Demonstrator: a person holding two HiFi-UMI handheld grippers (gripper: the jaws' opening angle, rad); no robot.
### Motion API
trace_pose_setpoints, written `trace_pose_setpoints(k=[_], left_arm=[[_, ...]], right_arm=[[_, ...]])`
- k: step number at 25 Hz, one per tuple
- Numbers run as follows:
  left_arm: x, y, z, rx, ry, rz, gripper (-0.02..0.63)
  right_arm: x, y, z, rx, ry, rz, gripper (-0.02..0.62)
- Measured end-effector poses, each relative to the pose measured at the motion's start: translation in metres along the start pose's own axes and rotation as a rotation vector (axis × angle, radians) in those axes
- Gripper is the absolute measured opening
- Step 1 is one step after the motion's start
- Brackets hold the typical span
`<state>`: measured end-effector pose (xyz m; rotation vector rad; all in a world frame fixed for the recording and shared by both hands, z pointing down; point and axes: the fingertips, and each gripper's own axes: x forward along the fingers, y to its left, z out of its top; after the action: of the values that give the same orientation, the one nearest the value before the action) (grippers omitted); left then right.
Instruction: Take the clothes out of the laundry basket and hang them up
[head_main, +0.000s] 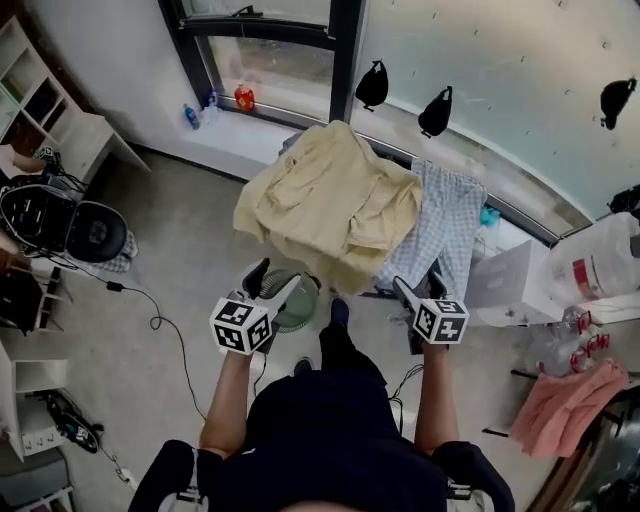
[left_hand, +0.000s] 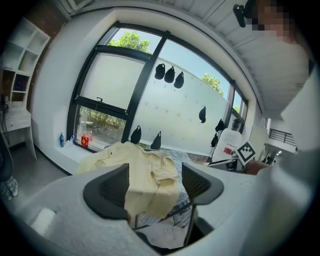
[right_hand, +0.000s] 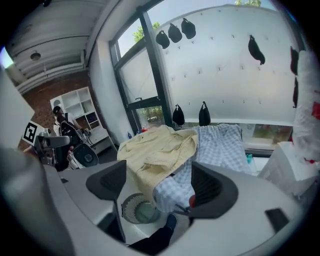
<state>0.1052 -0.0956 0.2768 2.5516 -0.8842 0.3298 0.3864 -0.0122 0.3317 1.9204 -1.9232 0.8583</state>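
Observation:
A pale yellow shirt (head_main: 330, 200) lies spread over a drying rack by the window, beside a blue-and-white checked garment (head_main: 447, 225). Below the rack's near edge a round green laundry basket (head_main: 297, 302) stands on the floor. My left gripper (head_main: 272, 283) is open and empty just short of the yellow shirt (left_hand: 147, 175), above the basket. My right gripper (head_main: 421, 287) is also open and empty, close under the hem of the checked garment (right_hand: 175, 192). In the right gripper view the basket (right_hand: 137, 209) shows low between the jaws. In the left gripper view my left gripper (left_hand: 152, 185) frames the shirt.
Bottles (head_main: 243, 97) stand on the window sill, and black hooks (head_main: 437, 110) hang on the glass. A black machine with cables (head_main: 60, 225) sits at the left, a white box (head_main: 510, 285) and a pink cloth (head_main: 565, 405) at the right. A cable (head_main: 160, 320) crosses the floor.

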Motion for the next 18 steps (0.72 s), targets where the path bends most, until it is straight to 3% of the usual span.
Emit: trace_pose_setpoints(k=[5, 9, 18], left_arm=[[-0.045, -0.035, -0.046, -0.029, -0.013, -0.079, 0.318], [-0.059, -0.083, -0.076, 0.005, 0.029, -0.174, 0.318], [-0.067, -0.179, -0.093, 0.048, 0.027, -0.223, 0.318]], right_arm=[[-0.071, 0.032, -0.047, 0.028, -0.034, -0.049, 0.402], [-0.126, 0.048, -0.078, 0.044, -0.052, -0.079, 0.402], [-0.214, 0.019, -0.110, 0.050, -0.143, -0.096, 0.402]])
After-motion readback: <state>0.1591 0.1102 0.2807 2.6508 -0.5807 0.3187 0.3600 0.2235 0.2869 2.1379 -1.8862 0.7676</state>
